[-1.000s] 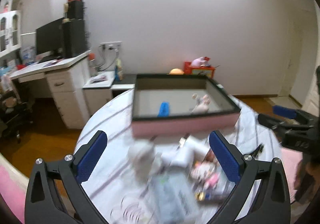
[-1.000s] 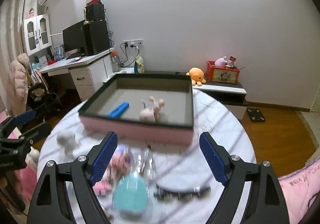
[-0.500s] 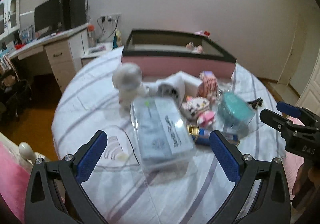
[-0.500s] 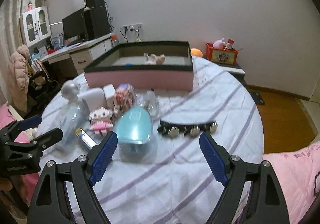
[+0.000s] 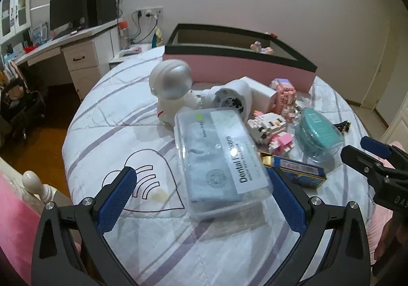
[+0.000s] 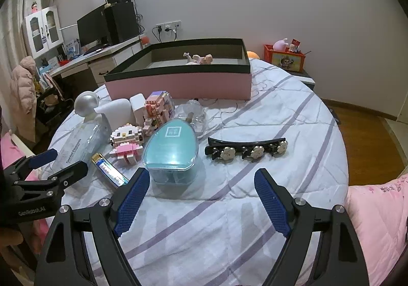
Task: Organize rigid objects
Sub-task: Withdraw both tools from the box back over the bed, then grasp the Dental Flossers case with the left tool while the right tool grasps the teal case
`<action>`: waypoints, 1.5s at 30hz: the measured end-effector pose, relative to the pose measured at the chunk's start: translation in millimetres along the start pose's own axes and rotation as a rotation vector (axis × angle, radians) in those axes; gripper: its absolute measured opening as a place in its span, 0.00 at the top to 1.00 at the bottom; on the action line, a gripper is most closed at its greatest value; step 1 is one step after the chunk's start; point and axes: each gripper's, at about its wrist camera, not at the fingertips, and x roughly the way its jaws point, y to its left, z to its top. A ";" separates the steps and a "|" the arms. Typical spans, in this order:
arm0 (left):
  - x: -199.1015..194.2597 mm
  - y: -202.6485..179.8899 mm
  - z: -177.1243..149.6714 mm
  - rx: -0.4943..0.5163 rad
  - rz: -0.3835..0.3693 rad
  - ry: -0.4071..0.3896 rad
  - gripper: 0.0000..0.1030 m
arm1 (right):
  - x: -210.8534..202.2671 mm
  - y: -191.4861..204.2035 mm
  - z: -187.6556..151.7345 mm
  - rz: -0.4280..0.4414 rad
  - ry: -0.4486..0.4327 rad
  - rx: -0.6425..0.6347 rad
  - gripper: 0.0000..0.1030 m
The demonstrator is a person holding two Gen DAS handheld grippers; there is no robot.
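Observation:
A clutter of small objects lies on a round table with a striped cloth (image 6: pixel 267 112). Closest to my left gripper (image 5: pixel 204 199) is a clear plastic dental case (image 5: pixel 219 158); the gripper is open, its near end lying between the fingers without touching. Behind it stand a white astronaut figure (image 5: pixel 173 87), a white fan-like device (image 5: pixel 232 99) and brick-built pink toys (image 5: pixel 270 130). My right gripper (image 6: pixel 201 199) hangs open just short of a teal egg-shaped box (image 6: pixel 170 150). A black hair clip with flowers (image 6: pixel 244 149) lies to its right. A pink box with a dark rim (image 6: pixel 178 82) holds a small doll (image 6: pixel 200 58).
A blue and gold flat pack (image 6: pixel 109 171) lies beside the teal box. A clear round bottle (image 6: pixel 193 113) sits behind it. Pink bedding (image 6: pixel 377 214) borders the table at right. A desk with a monitor (image 6: pixel 94 28) stands at the far left.
Both grippers have come down and tipped toward the table, so the clutter now fills the views and the pink box has moved back. Both stay open.

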 end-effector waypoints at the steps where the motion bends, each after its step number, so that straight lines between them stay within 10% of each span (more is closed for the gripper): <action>1: 1.5 1.4 0.7 -0.011 -0.008 0.001 0.00 | 1.0 -0.5 -0.4 0.000 0.005 0.003 0.17; 8: 11.5 4.8 0.7 -0.014 -0.010 0.013 0.01 | 3.8 -5.4 -3.5 0.002 0.015 0.026 0.17; 13: 9.9 3.7 1.4 0.011 -0.052 -0.004 0.28 | 8.5 -6.6 -2.0 0.011 0.021 0.034 0.17; 35: 5.3 12.7 -7.8 0.072 -0.040 0.025 0.29 | 45.3 30.2 17.6 0.019 0.046 0.025 0.18; 45: 8.5 12.1 -3.5 0.063 -0.034 0.022 0.28 | 50.6 24.8 21.6 0.067 0.078 0.034 0.39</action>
